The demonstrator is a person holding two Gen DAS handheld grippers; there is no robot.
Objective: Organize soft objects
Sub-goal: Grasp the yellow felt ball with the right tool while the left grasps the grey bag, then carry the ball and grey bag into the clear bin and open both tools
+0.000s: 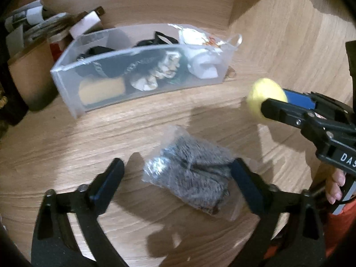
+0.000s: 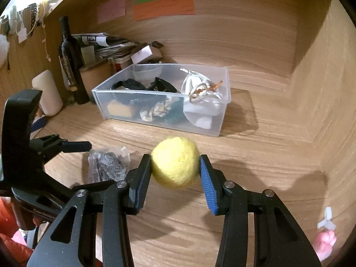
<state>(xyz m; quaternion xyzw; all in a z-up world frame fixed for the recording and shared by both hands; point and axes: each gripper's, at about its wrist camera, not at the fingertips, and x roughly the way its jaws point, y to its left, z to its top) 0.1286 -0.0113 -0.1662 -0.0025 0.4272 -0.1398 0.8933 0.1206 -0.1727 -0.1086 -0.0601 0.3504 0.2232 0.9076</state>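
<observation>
My right gripper is shut on a yellow felt ball and holds it above the wooden shelf, in front of the clear plastic bin. It also shows in the left wrist view with the ball. My left gripper is open, its fingers on either side of a clear bag of grey knitted fabric that lies on the shelf; the bag also shows in the right wrist view. The bin holds black, white, patterned and orange soft items.
A dark bottle, a brown cylindrical can, stacked papers and a cream roll stand left of and behind the bin. Wooden walls close in the back and right. A pink and white thing lies at the right.
</observation>
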